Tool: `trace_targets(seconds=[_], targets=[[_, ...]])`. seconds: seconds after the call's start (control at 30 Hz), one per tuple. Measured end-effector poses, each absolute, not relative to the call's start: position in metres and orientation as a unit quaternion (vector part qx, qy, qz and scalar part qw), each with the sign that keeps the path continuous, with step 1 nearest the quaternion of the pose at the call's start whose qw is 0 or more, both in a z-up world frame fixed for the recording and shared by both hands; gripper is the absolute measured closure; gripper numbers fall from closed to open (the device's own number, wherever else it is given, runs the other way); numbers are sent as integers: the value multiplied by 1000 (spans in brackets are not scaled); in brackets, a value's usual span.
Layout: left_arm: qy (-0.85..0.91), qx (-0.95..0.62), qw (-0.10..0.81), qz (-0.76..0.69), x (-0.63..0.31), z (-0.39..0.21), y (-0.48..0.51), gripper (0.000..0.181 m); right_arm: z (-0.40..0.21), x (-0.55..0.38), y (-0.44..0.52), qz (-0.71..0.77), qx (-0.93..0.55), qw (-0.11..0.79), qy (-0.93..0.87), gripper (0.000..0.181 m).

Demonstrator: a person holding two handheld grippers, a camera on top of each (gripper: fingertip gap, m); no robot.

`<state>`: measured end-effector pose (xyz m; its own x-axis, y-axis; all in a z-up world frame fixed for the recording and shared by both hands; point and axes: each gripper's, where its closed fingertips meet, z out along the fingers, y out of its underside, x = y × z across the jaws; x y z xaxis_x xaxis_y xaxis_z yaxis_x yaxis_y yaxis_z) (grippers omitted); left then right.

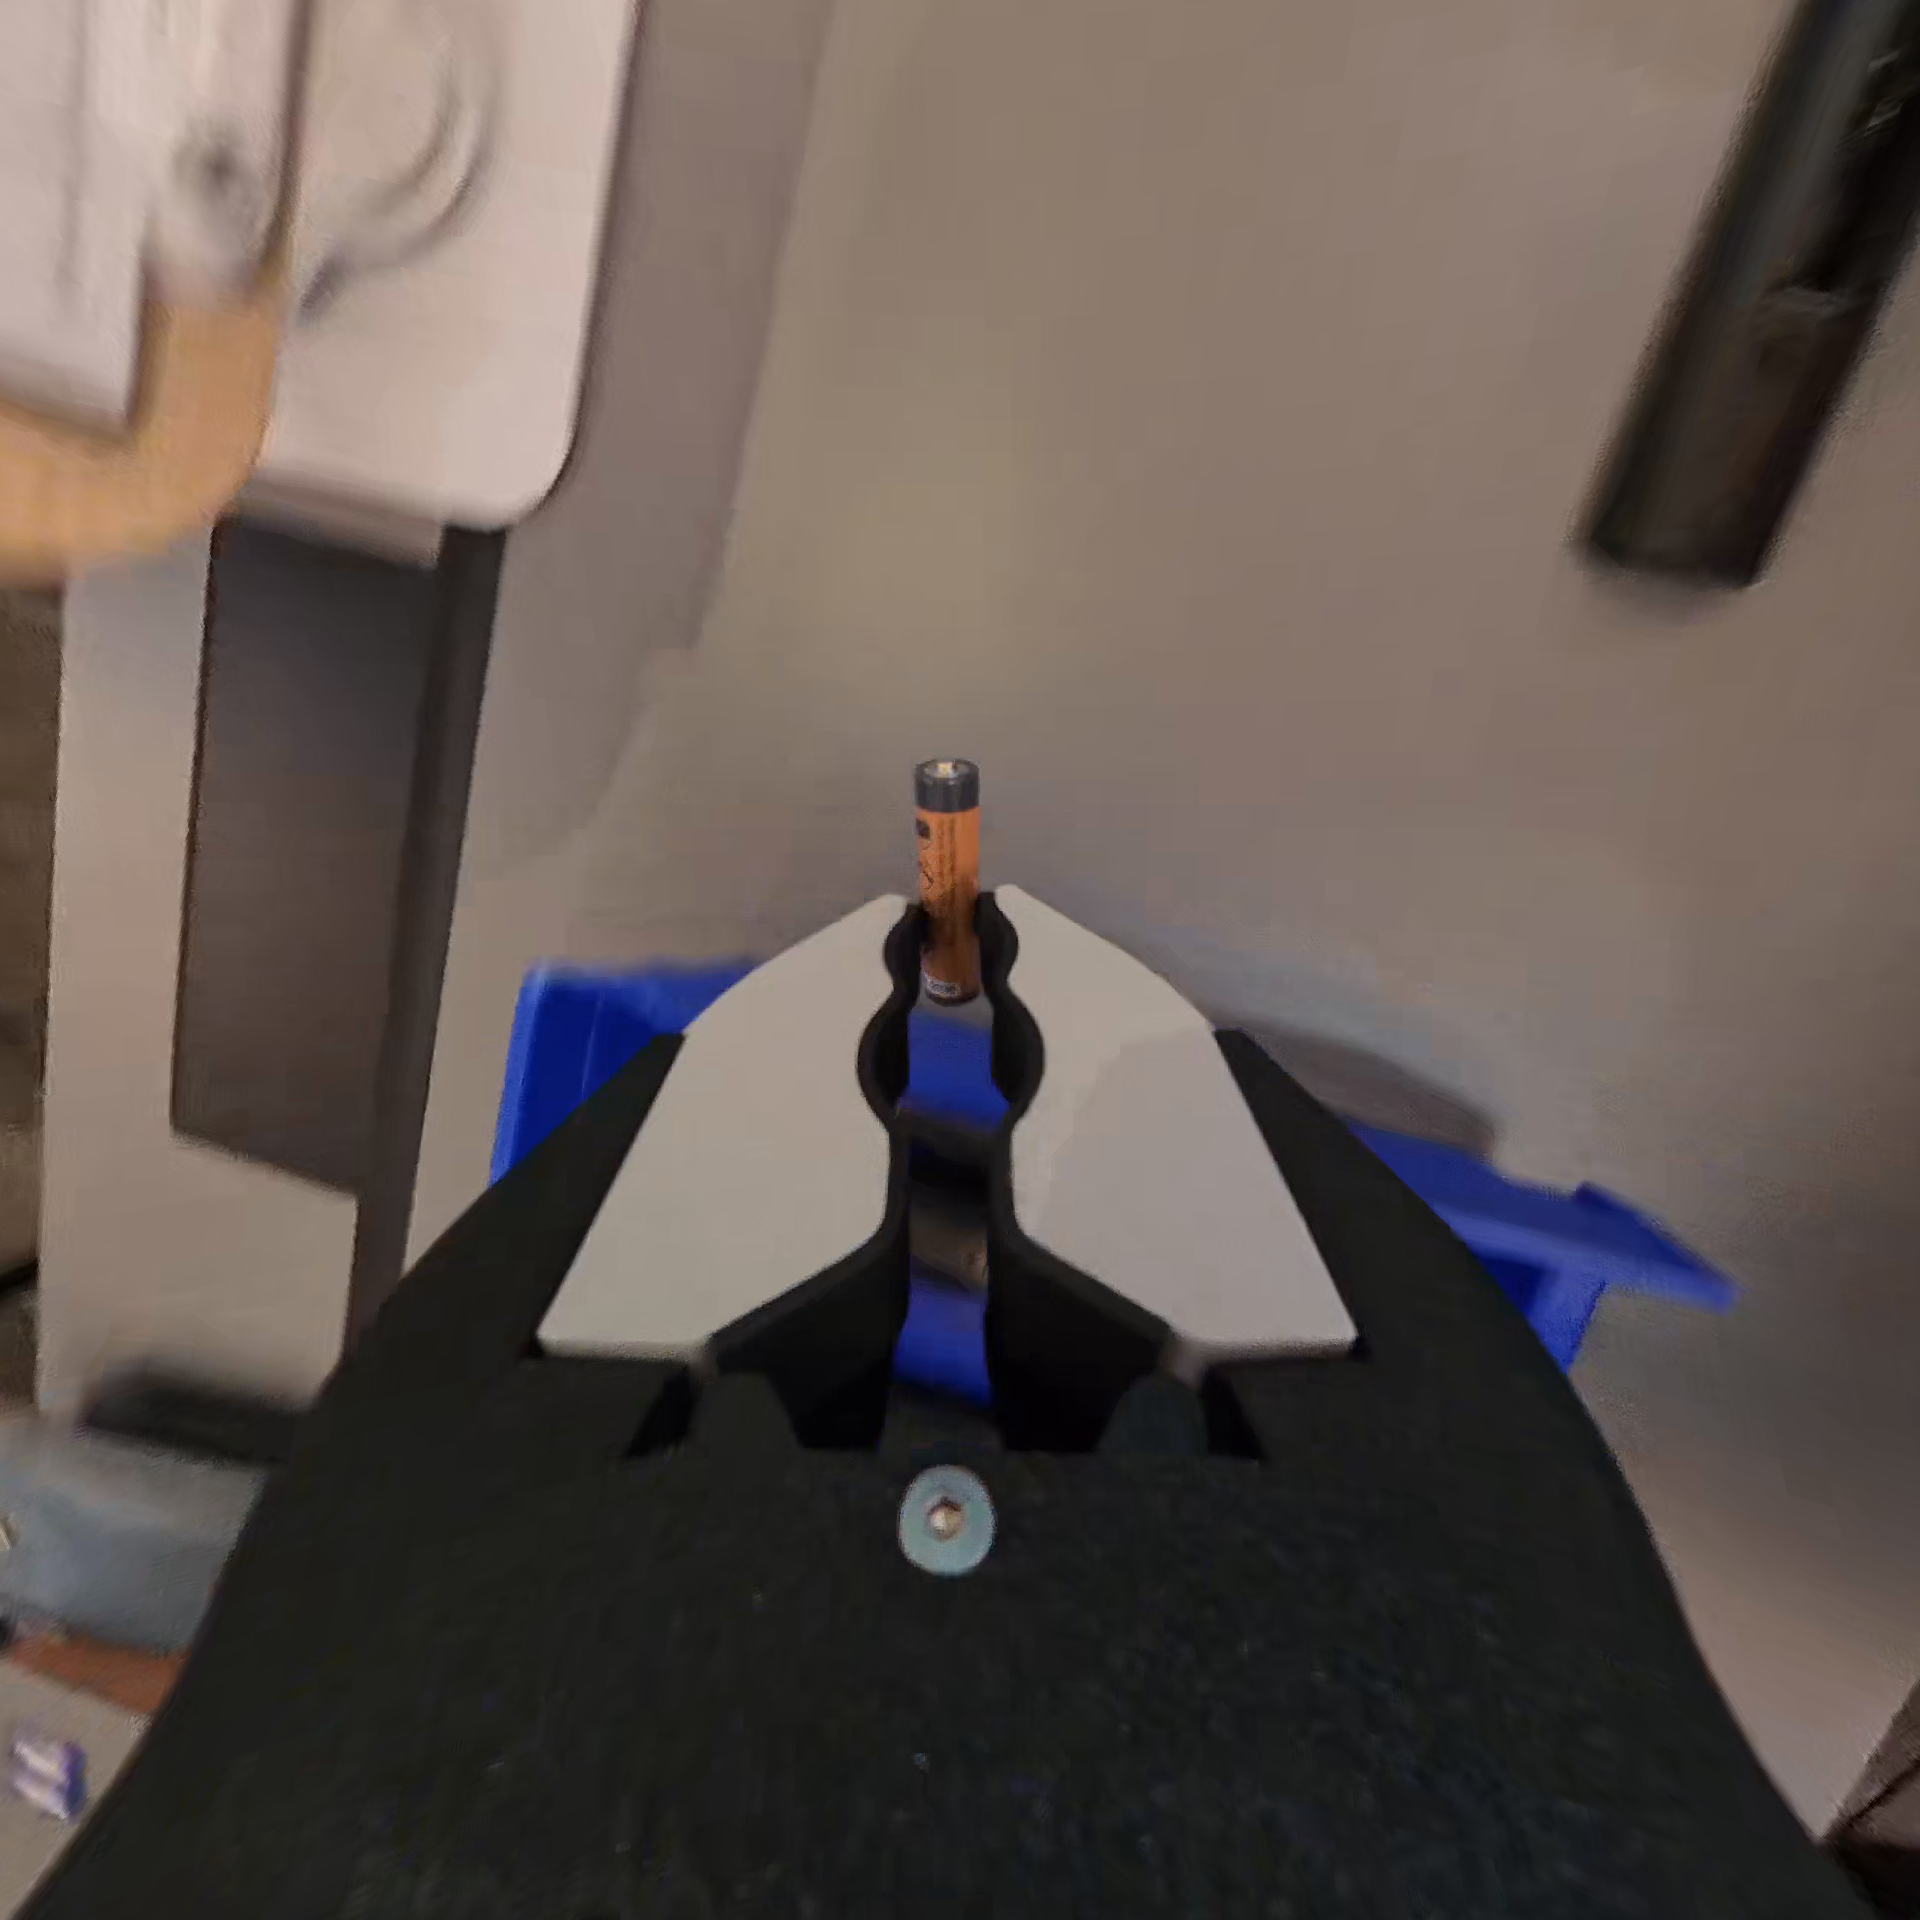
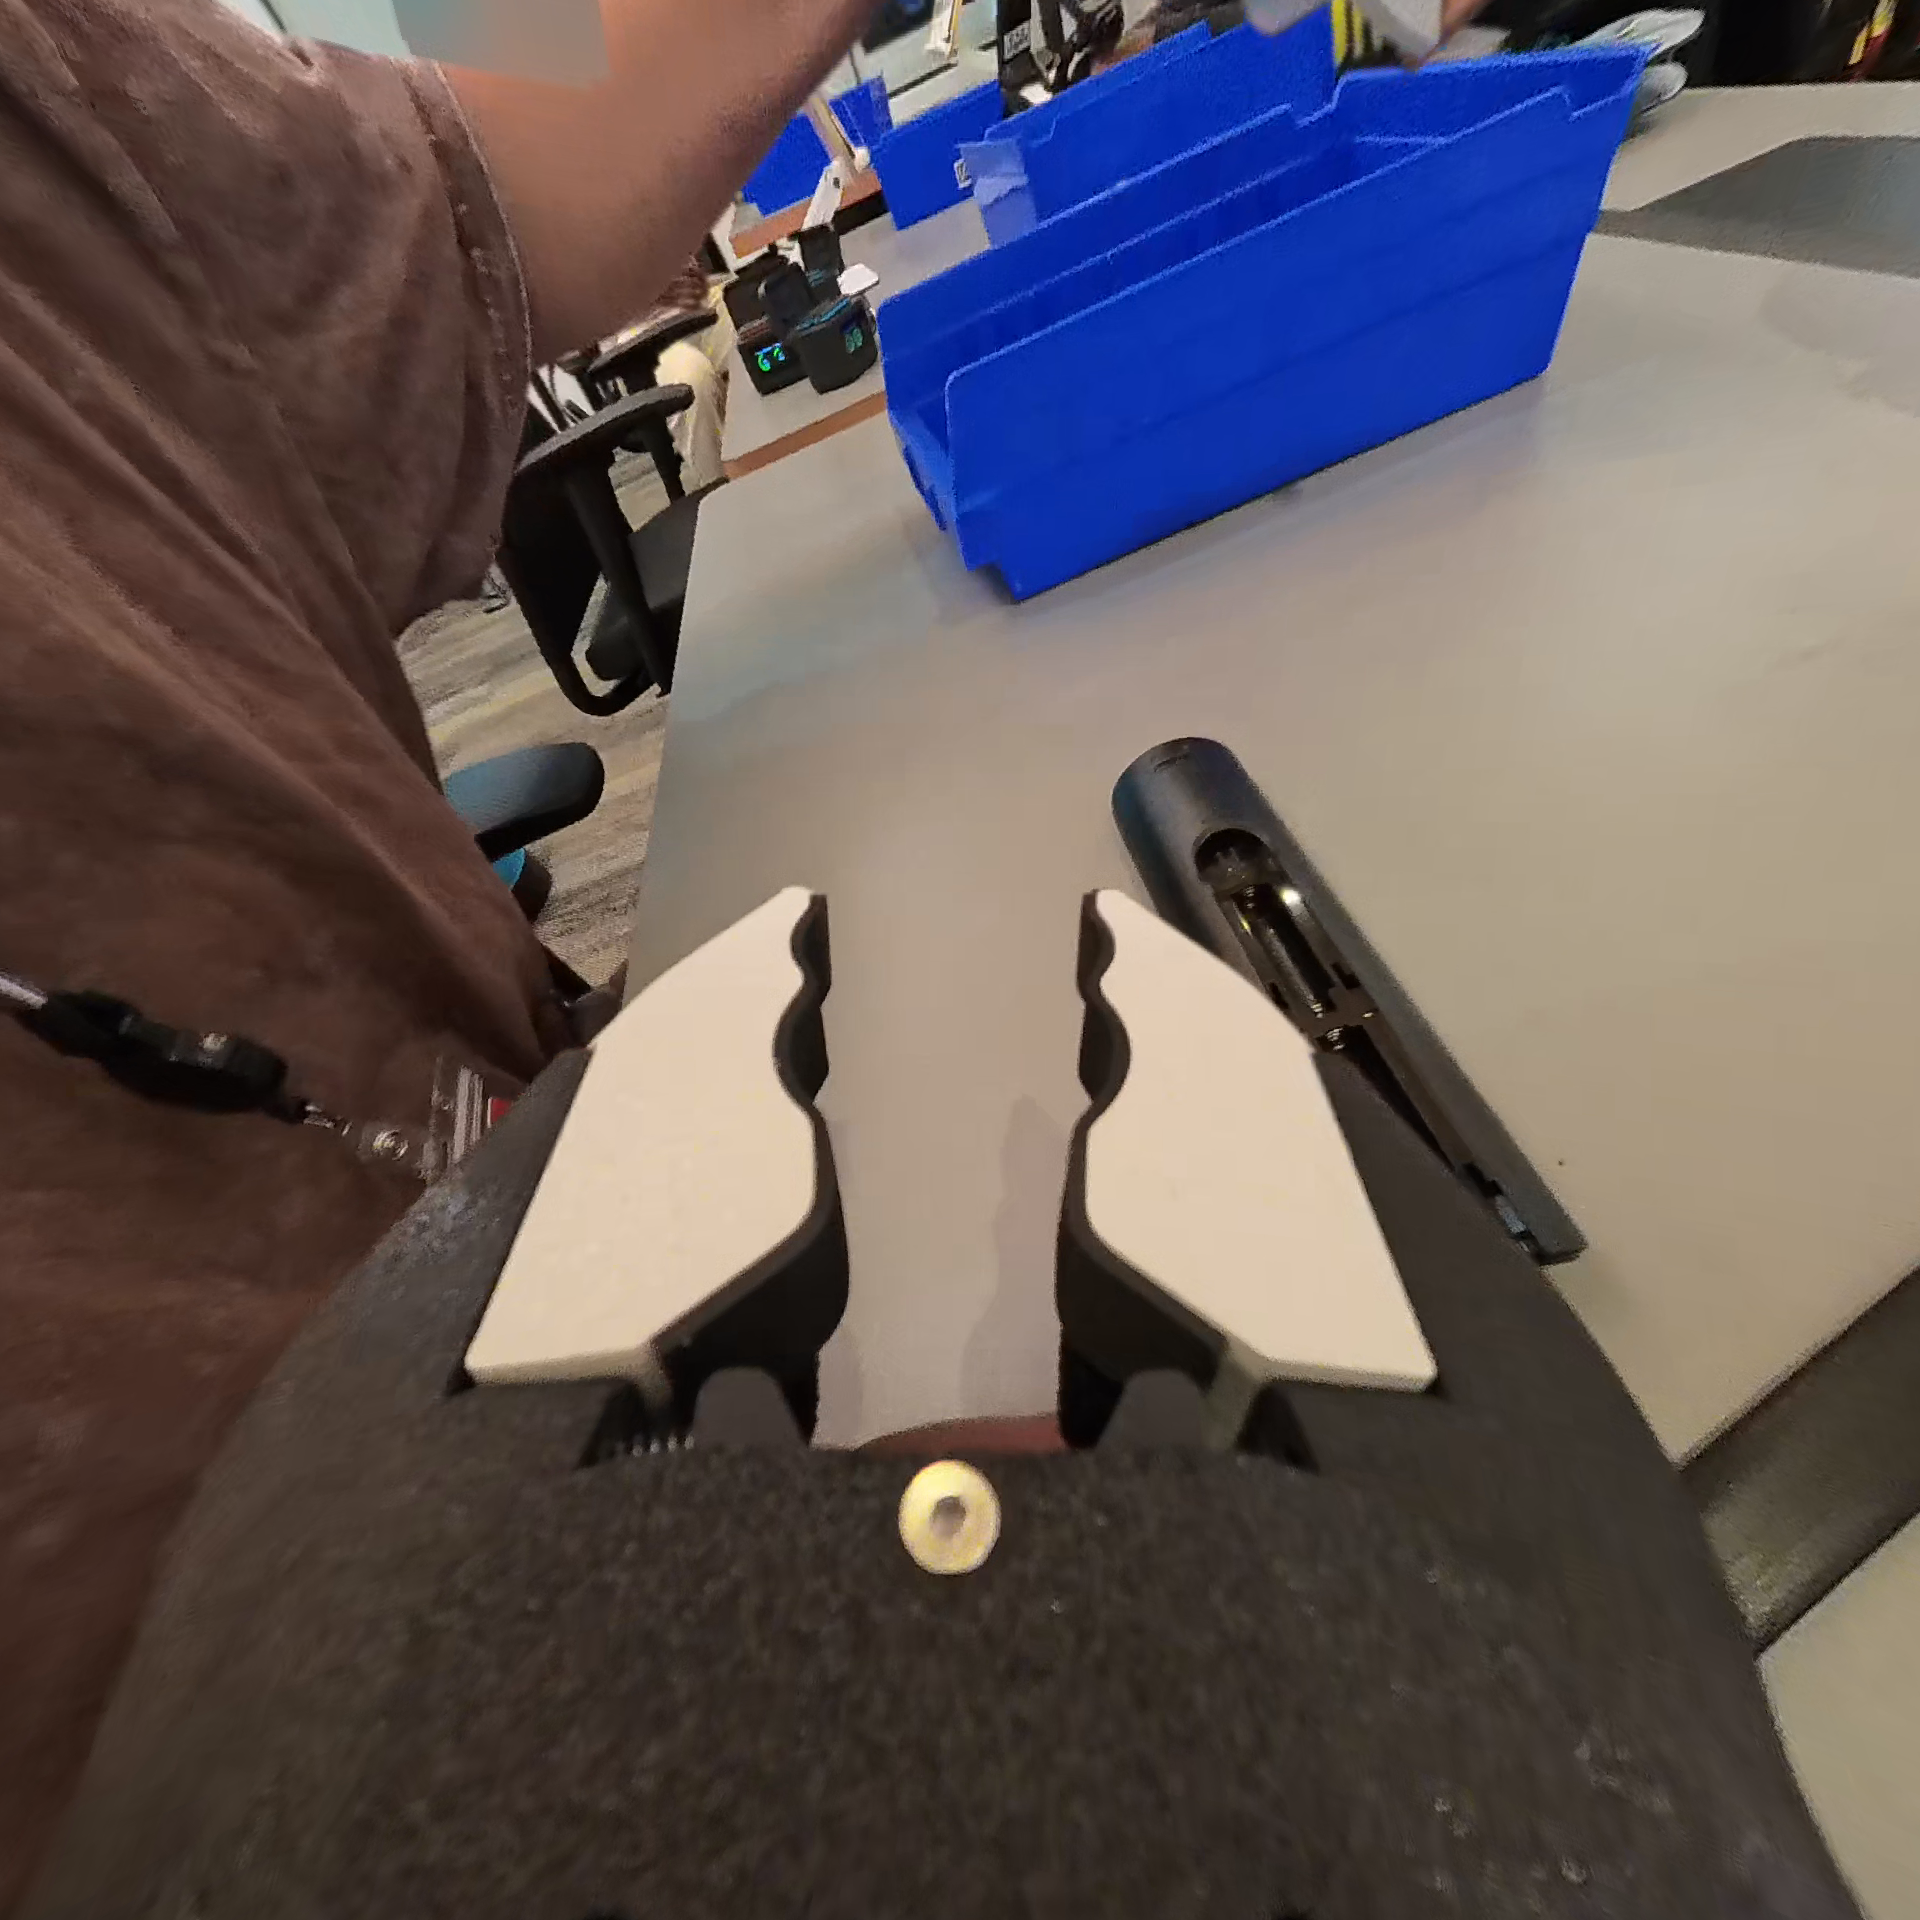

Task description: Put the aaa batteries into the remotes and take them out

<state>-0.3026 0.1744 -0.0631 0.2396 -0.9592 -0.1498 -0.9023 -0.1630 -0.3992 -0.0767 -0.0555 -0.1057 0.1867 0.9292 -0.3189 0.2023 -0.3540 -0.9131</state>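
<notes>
My left gripper (image 1: 948, 904) is shut on an orange and black AAA battery (image 1: 947, 852), held upright between the fingertips, above a blue bin (image 1: 1455, 1195). A black remote (image 1: 1745, 301) lies blurred at the upper right of the left wrist view. In the right wrist view my right gripper (image 2: 951, 914) is open and empty, low over the grey table (image 2: 1455, 727). A black remote (image 2: 1320, 966) lies just right of it, back cover off, its battery bay showing. The left gripper shows far off above the blue bin (image 2: 1247, 343).
A person in a brown shirt (image 2: 229, 520) stands at the left with a lanyard clip (image 2: 156, 1049). More blue bins (image 2: 935, 145) and black chargers (image 2: 810, 322) stand on a far desk. Office chairs (image 2: 603, 540) stand by the table's left edge. To reach the black remote (image 2: 1320, 966) in a straight line is about 8 cm for my right fingers, about 30 cm for my left.
</notes>
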Motion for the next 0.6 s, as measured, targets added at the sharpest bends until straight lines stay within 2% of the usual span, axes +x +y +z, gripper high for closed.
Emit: trace_targets(seconds=[0.07, 0.23, 0.4, 0.6], targets=[[657, -728, 181, -71, -245, -74, 157, 171, -108, -76, -57, 473, -672, 378, -427, 136], [695, -712, 92, -33, -154, -150, 145, 171, -117, -73, -59, 454, -680, 375, -436, 135], [679, -732, 49, -30, -132, -186, 148, 171, -116, -70, -60, 457, -680, 377, -432, 136], [682, -729, 49, -28, -123, -199, 142, 171, -117, -70, -63, 461, -678, 374, -434, 136]])
